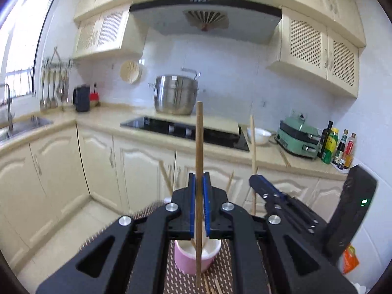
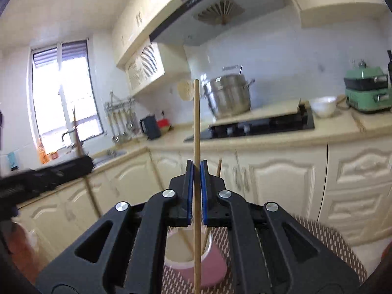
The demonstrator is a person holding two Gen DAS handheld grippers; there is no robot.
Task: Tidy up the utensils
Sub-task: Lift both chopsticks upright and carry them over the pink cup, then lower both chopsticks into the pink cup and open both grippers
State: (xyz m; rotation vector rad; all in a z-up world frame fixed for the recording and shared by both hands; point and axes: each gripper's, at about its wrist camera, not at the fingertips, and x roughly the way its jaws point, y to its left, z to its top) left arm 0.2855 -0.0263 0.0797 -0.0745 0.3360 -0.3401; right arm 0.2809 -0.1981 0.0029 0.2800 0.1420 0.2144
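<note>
Each gripper is clamped on one upright chopstick, presumably held vertical so it can drop end-first into the pink cup [image 1: 196, 257] below. The left gripper [image 1: 199, 186] pinches its darker chopstick [image 1: 199, 147] between the blue pads, stick ends projecting well above and below the fingers. The right gripper [image 2: 196, 171] grips a paler chopstick [image 2: 196, 122] likewise. The cup (already holding several sticks) stands on a woven mat [image 1: 176, 281], directly beneath both sets of fingers.
</note>
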